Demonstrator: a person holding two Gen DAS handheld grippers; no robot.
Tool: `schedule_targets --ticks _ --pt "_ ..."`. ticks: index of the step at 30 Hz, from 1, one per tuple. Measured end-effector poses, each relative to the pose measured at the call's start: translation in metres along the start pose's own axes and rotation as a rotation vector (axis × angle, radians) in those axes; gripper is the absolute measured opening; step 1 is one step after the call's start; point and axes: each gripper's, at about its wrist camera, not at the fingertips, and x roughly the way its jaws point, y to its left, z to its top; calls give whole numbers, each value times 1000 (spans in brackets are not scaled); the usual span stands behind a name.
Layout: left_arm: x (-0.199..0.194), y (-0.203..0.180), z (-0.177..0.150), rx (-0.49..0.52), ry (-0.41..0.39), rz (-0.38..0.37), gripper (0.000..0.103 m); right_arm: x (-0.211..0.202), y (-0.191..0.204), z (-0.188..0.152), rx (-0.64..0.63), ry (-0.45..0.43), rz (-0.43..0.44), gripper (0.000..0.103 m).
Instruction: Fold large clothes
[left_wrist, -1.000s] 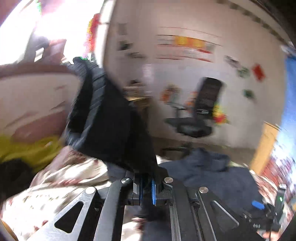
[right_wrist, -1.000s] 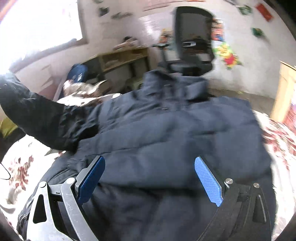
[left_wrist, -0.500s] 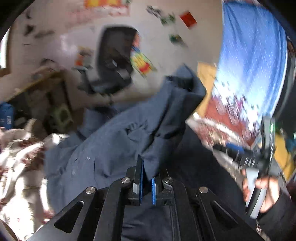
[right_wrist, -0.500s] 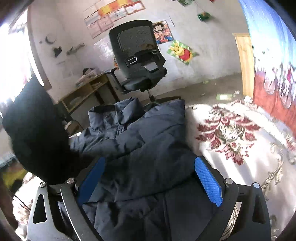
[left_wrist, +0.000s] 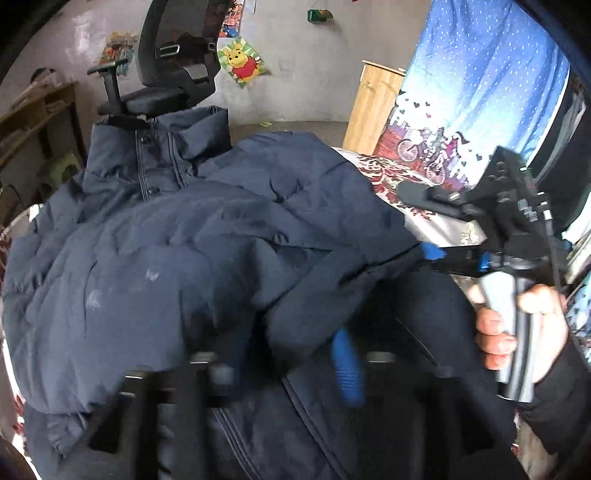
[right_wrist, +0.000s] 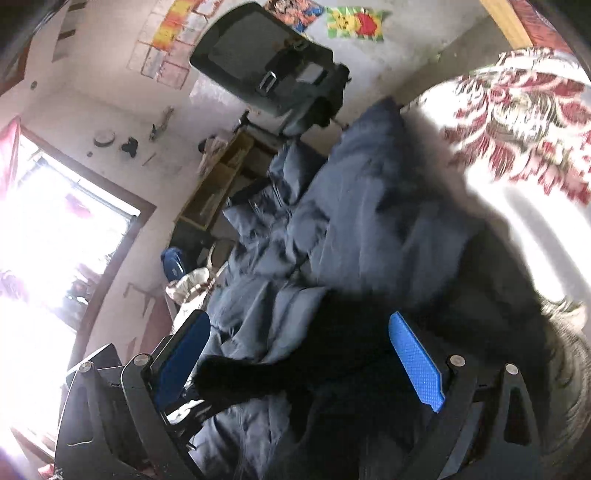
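Note:
A large navy puffer jacket (left_wrist: 192, 258) lies spread on a bed with a red floral cover (left_wrist: 384, 177), collar toward the far edge. One sleeve (left_wrist: 295, 317) is folded across its front. My left gripper (left_wrist: 288, 365) now stands open, its blue pads either side of the sleeve cuff. My right gripper (right_wrist: 299, 354) is open above the jacket (right_wrist: 351, 221), with the dark cuff (right_wrist: 258, 376) between its pads but not pinched. The right gripper also shows in the left wrist view (left_wrist: 454, 254), held by a hand at the jacket's right edge.
A black office chair (left_wrist: 173, 62) stands just beyond the bed behind the collar. A wooden shelf (right_wrist: 218, 181) is at the left wall, a wooden cabinet (left_wrist: 373, 107) and a blue curtain (left_wrist: 480, 92) at the right. A bright window (right_wrist: 55, 251) is at the left.
My left gripper carried the sleeve from the left across the jacket's front, then opened its jaws. My right gripper stayed open and tilted over the jacket.

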Motion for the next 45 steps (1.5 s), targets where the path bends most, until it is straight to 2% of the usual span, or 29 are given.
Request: schedule_targets --ticks 1,2,3,4,6,8,9,10,11,13,15,17,19,20,22,24,26,28,29,31,33,36,38,44,45 --pt "-5 2 -2 -12 -20 -4 76 4 2 -4 -12 10 -20 95" --pt "-14 5 -6 -22 -54 0 81 10 5 -7 -27 20 -44 94" --pt "-18 6 -5 -25 -67 11 81 14 7 -9 -35 29 -64 88" --pt "-24 9 -5 -28 -79 39 81 17 9 -10 -39 40 -83 76" --pt "-35 18 -4 -47 -105 120 81 24 10 -14 -44 68 -114 63" --pt "-49 35 -4 -96 -140 228 81 27 15 -17 -56 82 -138 39" --pt "-54 44 -3 -121 -152 275 81 31 18 -19 -72 84 -180 19" --pt "-61 57 -4 -158 -164 331 81 30 21 -19 -87 75 -201 8" --pt "-67 71 -5 -202 -171 377 81 30 25 -18 -101 68 -205 8" --pt "-76 100 -9 -296 -178 406 82 16 34 -12 -131 36 -192 4" --pt "-86 130 -16 -389 -196 371 82 0 54 -5 -201 -49 -201 4" --pt "-94 157 -24 -475 -222 357 82 -13 69 3 -263 -131 -245 3" --pt "-91 172 -29 -510 -214 350 82 -22 74 11 -314 -191 -317 4" --pt "-86 179 -29 -517 -202 347 82 -23 73 13 -328 -191 -345 4" --pt "-74 181 -26 -504 -176 340 82 -13 71 15 -356 -171 -415 6" --pt "-61 177 -24 -472 -157 319 82 -3 72 12 -400 -181 -520 8" --pt "-48 167 -18 -424 -139 304 82 4 80 10 -462 -178 -536 12" --pt "-29 153 -11 -353 -108 293 82 -2 83 6 -513 -185 -514 36" --pt "-21 146 -9 -318 -91 293 82 -2 87 3 -544 -186 -506 40" --pt "-6 135 -5 -266 -53 302 82 1 91 -5 -606 -152 -485 41" --pt "9 129 -5 -228 -10 334 82 15 89 -11 -628 -74 -466 41" --pt "23 132 -9 -231 33 342 89 33 79 -18 -631 -2 -498 42" --pt "27 139 -15 -268 29 326 98 40 75 -20 -639 5 -522 42" --pt "32 145 -27 -306 -1 296 103 49 80 -23 -668 33 -593 43" --pt "33 146 -27 -310 -1 290 103 50 84 -23 -660 44 -624 46"
